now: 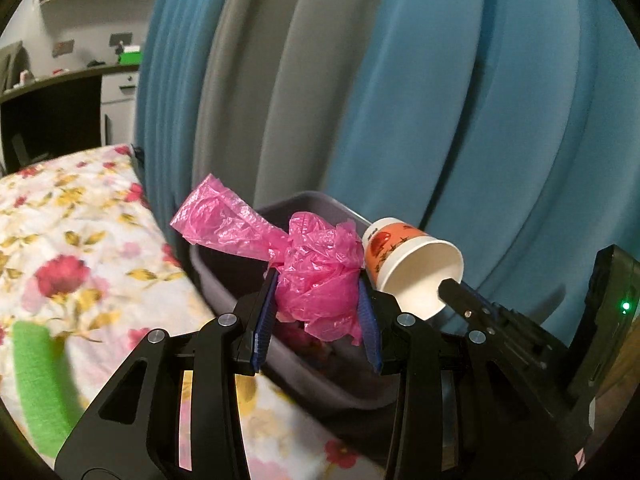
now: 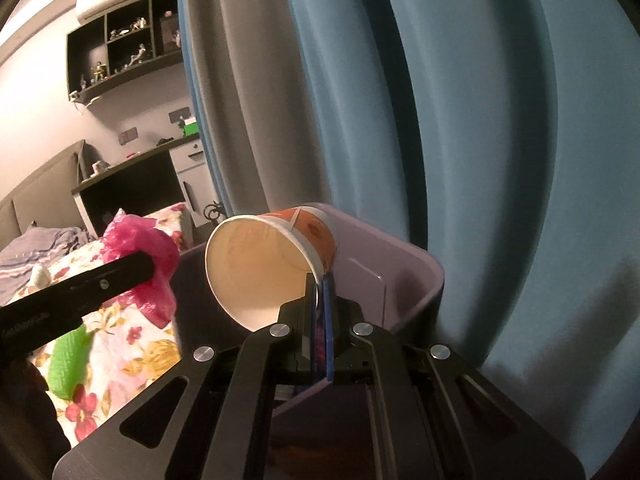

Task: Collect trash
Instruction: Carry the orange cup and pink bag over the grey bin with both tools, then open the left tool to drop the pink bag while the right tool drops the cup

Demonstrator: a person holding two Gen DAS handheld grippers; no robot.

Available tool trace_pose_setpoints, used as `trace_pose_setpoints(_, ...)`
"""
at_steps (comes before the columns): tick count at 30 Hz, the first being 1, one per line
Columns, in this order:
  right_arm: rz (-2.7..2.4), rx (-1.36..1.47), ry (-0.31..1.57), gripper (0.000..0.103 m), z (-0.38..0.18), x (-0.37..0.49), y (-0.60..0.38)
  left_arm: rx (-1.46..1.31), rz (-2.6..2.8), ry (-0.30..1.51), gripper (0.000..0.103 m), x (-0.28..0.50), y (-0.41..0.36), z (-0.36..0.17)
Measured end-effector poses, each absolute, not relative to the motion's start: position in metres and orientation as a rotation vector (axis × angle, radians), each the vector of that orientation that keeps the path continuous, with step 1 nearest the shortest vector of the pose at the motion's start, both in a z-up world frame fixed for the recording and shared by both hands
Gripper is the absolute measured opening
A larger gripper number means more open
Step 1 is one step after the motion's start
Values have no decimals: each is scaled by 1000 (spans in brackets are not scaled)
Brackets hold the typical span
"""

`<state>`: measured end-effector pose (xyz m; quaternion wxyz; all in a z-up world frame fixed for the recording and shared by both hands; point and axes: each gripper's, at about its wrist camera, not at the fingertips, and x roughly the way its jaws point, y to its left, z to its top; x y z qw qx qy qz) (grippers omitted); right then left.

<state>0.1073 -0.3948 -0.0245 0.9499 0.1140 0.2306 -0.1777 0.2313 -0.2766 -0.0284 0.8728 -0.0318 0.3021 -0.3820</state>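
My left gripper (image 1: 316, 284) is shut on a crumpled pink plastic bag (image 1: 316, 276) and holds it above the purple bin (image 1: 224, 280). My right gripper (image 2: 320, 284) is shut on the rim of an orange and white paper cup (image 2: 264, 264), tipped on its side above the same bin (image 2: 400, 264). In the left wrist view the cup (image 1: 412, 264) hangs just right of the bag, with the right gripper (image 1: 448, 288) pinching its rim. In the right wrist view the bag (image 2: 140, 252) and one of the left gripper's fingers (image 2: 100, 284) show at left.
The bin stands beside a bed with a floral sheet (image 1: 72, 248), against blue and grey curtains (image 1: 440, 100). A green object (image 1: 40, 384) lies on the bed at left. A desk and shelves (image 2: 120, 52) stand at the far wall.
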Motion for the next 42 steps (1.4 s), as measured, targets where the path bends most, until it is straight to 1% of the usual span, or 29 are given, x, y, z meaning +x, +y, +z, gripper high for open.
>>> trace_pose_setpoints(7,-384,241,496,4,-34,109,-404,-69,-830,666,37,238,-300,-40)
trace_pose_setpoints(30,-387,227,538,4,-44,126,-411,-89,-845,747,38,254,-313,-64)
trace_pose_setpoints(38,-394,224,559,4,-49,128,-410,-86,-861,774,42,256,-317,-71)
trace_pose_setpoints(39,-393,224,561,4,-49,128,-410,-86,-864,777,45,256,-317,-71)
trace_pose_setpoints(41,-391,226,564,4,-49,129,-411,-88,-859,777,60,256,-316,-72)
trace_pose_setpoints(42,-389,228,566,4,-49,129,-412,-91,-844,770,73,256,-314,-71)
